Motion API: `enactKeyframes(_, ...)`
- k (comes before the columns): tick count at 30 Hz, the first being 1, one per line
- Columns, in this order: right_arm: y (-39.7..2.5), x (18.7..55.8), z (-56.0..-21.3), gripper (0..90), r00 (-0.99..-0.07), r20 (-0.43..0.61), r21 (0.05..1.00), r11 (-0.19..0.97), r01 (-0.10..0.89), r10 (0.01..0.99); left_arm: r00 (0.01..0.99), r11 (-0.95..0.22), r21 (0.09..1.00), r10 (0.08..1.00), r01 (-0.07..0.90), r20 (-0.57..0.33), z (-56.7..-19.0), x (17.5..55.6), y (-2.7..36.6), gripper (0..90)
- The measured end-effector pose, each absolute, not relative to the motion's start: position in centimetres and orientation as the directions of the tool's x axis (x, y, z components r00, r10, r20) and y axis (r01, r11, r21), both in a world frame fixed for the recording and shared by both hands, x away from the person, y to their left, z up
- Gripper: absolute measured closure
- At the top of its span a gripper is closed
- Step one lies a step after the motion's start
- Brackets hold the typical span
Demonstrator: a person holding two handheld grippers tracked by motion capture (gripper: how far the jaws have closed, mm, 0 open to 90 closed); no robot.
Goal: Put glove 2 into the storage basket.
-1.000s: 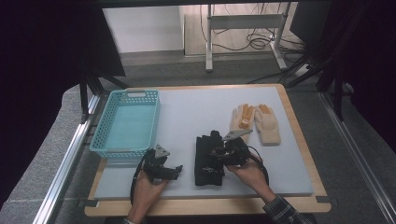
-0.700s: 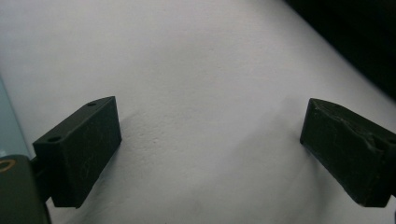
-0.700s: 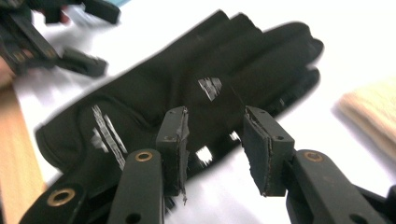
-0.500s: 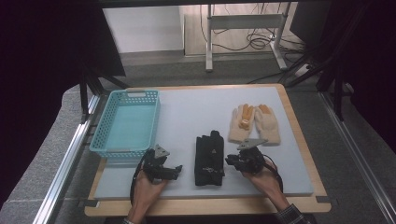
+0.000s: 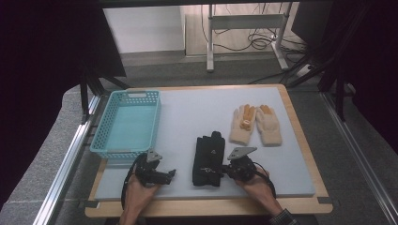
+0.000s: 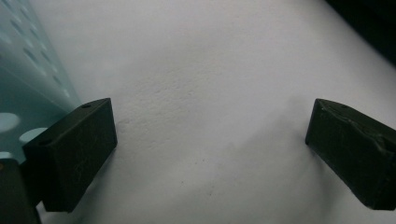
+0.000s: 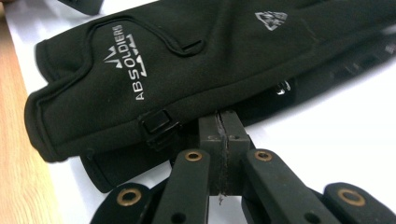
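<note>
- Right gripper [image 5: 224, 171] has dropped back to the black gloves' [image 5: 209, 157] cuff edge, jaws pressed together at it with nothing clearly pinched.
- Left gripper [image 5: 170, 174] sits wide apart, unmoved beside the teal basket [image 5: 109, 149].
- Gloves lie stacked near the mat's [image 5: 187, 112] front edge, so the lift looks still ahead.

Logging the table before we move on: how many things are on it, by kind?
Black gloves: 2, stacked, so the count is from the two layers in the right gripper view
Cream gloves: 2
Basket: 1
Total: 5
</note>
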State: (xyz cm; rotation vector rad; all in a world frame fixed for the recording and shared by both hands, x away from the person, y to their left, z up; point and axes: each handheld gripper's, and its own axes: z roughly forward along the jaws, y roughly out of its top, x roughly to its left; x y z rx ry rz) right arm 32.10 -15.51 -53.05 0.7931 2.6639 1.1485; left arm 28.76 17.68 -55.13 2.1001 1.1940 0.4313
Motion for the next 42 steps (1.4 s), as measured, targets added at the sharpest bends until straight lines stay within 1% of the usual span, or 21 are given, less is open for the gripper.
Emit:
enactKeyframes(3,-14.5,32.1,-53.2,88.3,-0.856,0.087,0.713,0.569,0.411,0.51,0.528,-0.367,0.691,0.849,0.622,-0.024,-55.1,28.7,17.9,0.8)
enactKeyframes(7,-13.2,32.2,-53.2,88.2,-0.86,0.08,0.713,0.574,0.402,0.504,0.542,-0.367,0.693,0.839,0.621,-0.042,-55.2,28.8,18.3,1.6)
enactKeyframes(13,-11.4,32.5,-53.4,87.8,-0.858,0.064,0.72,0.572,0.393,0.509,0.552,-0.374,0.691,0.833,0.618,-0.042,-55.2,28.9,18.3,1.4)
enactKeyframes(17,-10.0,32.8,-53.6,87.4,-0.858,0.035,0.73,0.573,0.373,0.513,0.551,-0.374,0.691,0.833,0.618,-0.043,-55.2,29.0,18.3,1.2)
enactKeyframes(22,-9.6,32.8,-53.6,86.5,-0.859,0.026,0.731,0.576,0.365,0.512,0.549,-0.368,0.693,0.834,0.62,-0.048,-55.3,29.0,18.3,1.2)
enactKeyframes(26,-10.3,32.6,-53.2,81.8,-0.863,0.053,0.732,0.568,0.376,0.502,0.551,-0.368,0.694,0.833,0.619,-0.049,-55.3,29.0,18.3,1.3)
enactKeyframes(28,-10.5,32.6,-53.2,81.1,-0.863,0.057,0.734,0.565,0.377,0.502,0.551,-0.368,0.694,0.833,0.619,-0.049,-55.3,29.0,18.3,1.3)
enactKeyframes(32,-11.7,32.3,-52.6,77.6,-0.858,0.046,0.744,0.556,0.371,0.512,0.551,-0.368,0.694,0.833,0.619,-0.049,-55.3,29.0,18.3,1.3)
enactKeyframes(36,-13.8,32.3,-51.8,69.5,-0.834,0.023,0.762,0.53,0.371,0.551,0.551,-0.368,0.693,0.833,0.619,-0.049,-55.3,29.0,18.3,1.3)
enactKeyframes(39,-14.2,32.4,-51.7,67.1,-0.828,0.021,0.764,0.525,0.375,0.56,0.551,-0.369,0.693,0.833,0.62,-0.05,-55.3,29.0,18.3,1.3)
enactKeyframes(40,-15.4,32.5,-51.4,61.0,-0.807,0.016,0.77,0.508,0.387,0.59,0.551,-0.368,0.693,0.833,0.62,-0.05,-55.3,29.0,18.3,1.3)
enactKeyframes(42,-16.5,32.7,-51.3,55.8,-0.788,0.013,0.77,0.496,0.401,0.616,0.551,-0.369,0.693,0.833,0.62,-0.05,-55.3,29.0,18.3,1.3)
